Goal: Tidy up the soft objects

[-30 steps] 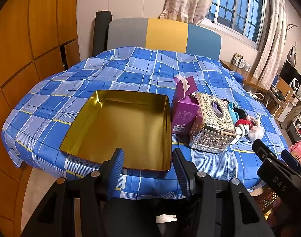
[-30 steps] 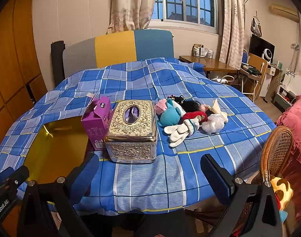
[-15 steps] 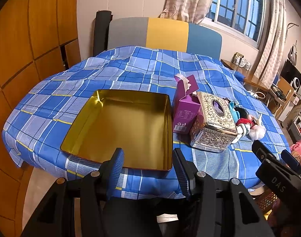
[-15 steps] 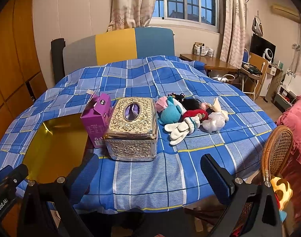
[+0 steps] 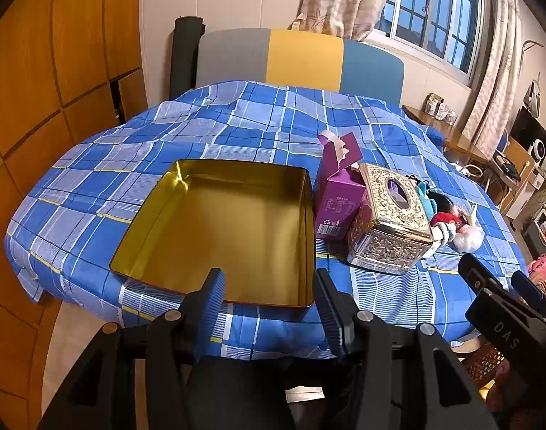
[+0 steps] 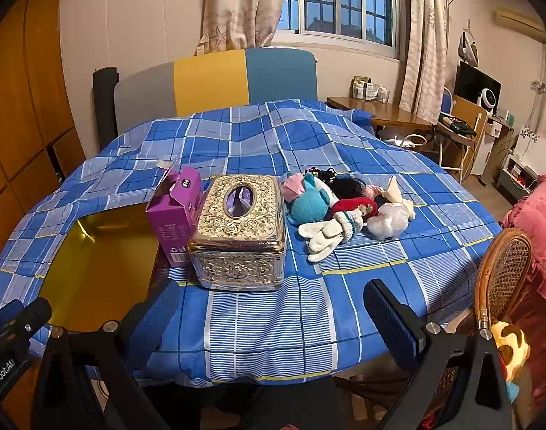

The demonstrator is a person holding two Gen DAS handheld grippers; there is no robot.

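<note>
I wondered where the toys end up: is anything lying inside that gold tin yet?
No, the gold tin shows only its bare shiny bottom, while the soft toys lie piled on the bedspread beyond the ornate tissue box.

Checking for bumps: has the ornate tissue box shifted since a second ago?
No. The ornate tissue box sits against the purple carton, as before.

Ahead of the left gripper's jaws lies one open gold tin, with one purple carton and one ornate silver tissue box beyond and to their right. Past the right gripper's jaws one heap of soft things holds one teal plush, one white glove, one red piece and one white plastic bundle; the rest of the heap is too tangled to count. That makes two grippers in all, one blue checked cloth and one wicker chair back right of the right jaws.
</note>
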